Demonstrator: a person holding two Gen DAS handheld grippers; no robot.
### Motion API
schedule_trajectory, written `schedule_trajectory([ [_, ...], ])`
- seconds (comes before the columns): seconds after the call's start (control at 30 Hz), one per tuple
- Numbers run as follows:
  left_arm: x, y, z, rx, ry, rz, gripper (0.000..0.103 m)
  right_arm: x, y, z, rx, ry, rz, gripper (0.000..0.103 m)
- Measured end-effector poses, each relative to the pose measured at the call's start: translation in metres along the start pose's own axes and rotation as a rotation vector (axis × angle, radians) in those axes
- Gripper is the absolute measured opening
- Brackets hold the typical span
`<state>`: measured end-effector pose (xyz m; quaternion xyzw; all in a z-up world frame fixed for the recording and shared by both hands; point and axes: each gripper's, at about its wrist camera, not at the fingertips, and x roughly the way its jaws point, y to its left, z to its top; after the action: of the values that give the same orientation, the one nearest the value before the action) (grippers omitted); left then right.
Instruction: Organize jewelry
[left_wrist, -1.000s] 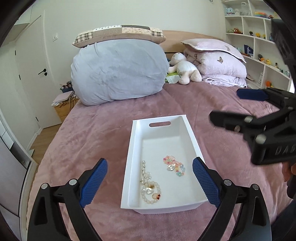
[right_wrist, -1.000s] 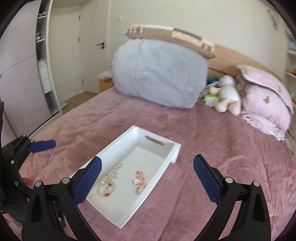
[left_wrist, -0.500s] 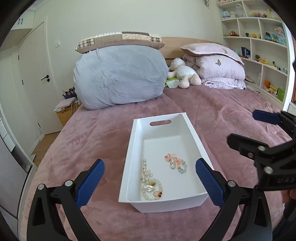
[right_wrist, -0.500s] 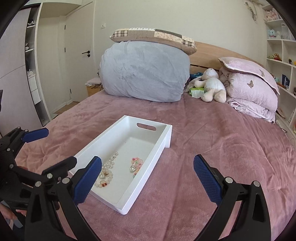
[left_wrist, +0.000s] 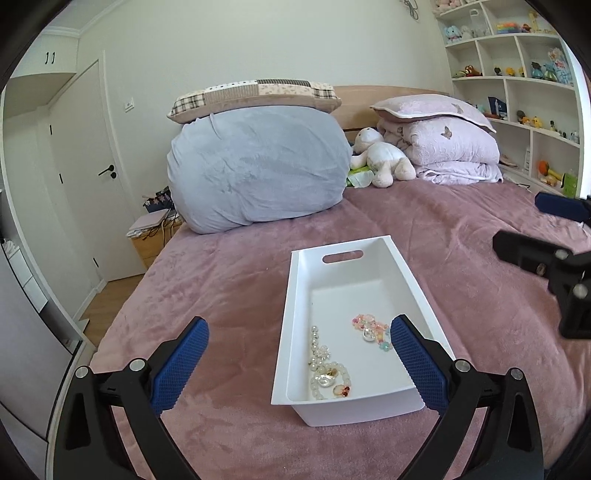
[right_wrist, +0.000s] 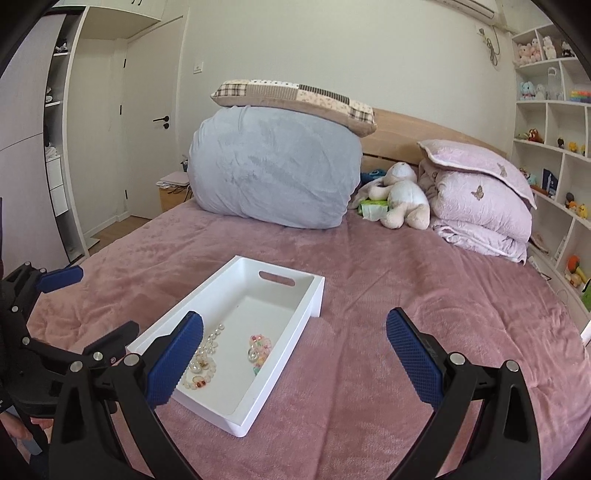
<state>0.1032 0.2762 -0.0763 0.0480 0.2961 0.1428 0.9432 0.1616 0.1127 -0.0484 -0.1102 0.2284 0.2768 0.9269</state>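
In the left wrist view, the left gripper (left_wrist: 299, 369) is seen at 6 o'clock with its jaws spread wide; nothing is held between the blue pads (left_wrist: 181, 365), and no contact with anything is shown. A pink bedspread (left_wrist: 229, 280) is seen beneath and ahead of it. A white tray (left_wrist: 410, 273) is laid on the bedspread just ahead, toward 5 o'clock, with its handle slot at the far end. Inside its near half, a pearl bracelet (left_wrist: 327, 373) is found at the tray's 7 o'clock, and a pastel bead bracelet (left_wrist: 371, 330) lies apart from it toward 3 o'clock, partly behind the right pad. At 12 o'clock a large grey cushion (left_wrist: 258, 166) is topped by a patchwork pillow (left_wrist: 255, 96); a plush toy (left_wrist: 384, 158) and folded pink bedding (left_wrist: 450, 147) are seen toward 1 o'clock. The right gripper (left_wrist: 546, 236) enters at 3 o'clock, apart from the tray.

In the right wrist view, the left gripper (right_wrist: 74, 306) is seen at 9 o'clock, beside the tray (right_wrist: 291, 328). The right gripper (right_wrist: 295, 358) is likewise held wide open and empty at 6 o'clock; its left pad overlaps the tray's near edge in the view, though contact cannot be told.
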Motion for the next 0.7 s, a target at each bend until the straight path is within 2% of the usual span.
schedule_trajectory([
  [0.23, 0.007, 0.029, -0.004, -0.153, 0.004, -0.064, 0.100, 0.001, 0.004, 0.005, -0.010, 0.015, -0.001, 0.098],
  [0.33, 0.007, 0.036, -0.002, -0.184, -0.007, -0.059, 0.100, 0.003, 0.007, 0.006, -0.016, 0.019, 0.001, 0.098],
  [0.53, 0.005, 0.034, 0.002, -0.145, -0.020, -0.066, 0.100, 0.005, 0.009, 0.006, -0.035, 0.016, -0.005, 0.098],
  [0.7, 0.006, 0.028, 0.002, -0.100, -0.014, -0.096, 0.100, 0.010, 0.010, 0.003, -0.050, 0.050, 0.015, 0.098],
])
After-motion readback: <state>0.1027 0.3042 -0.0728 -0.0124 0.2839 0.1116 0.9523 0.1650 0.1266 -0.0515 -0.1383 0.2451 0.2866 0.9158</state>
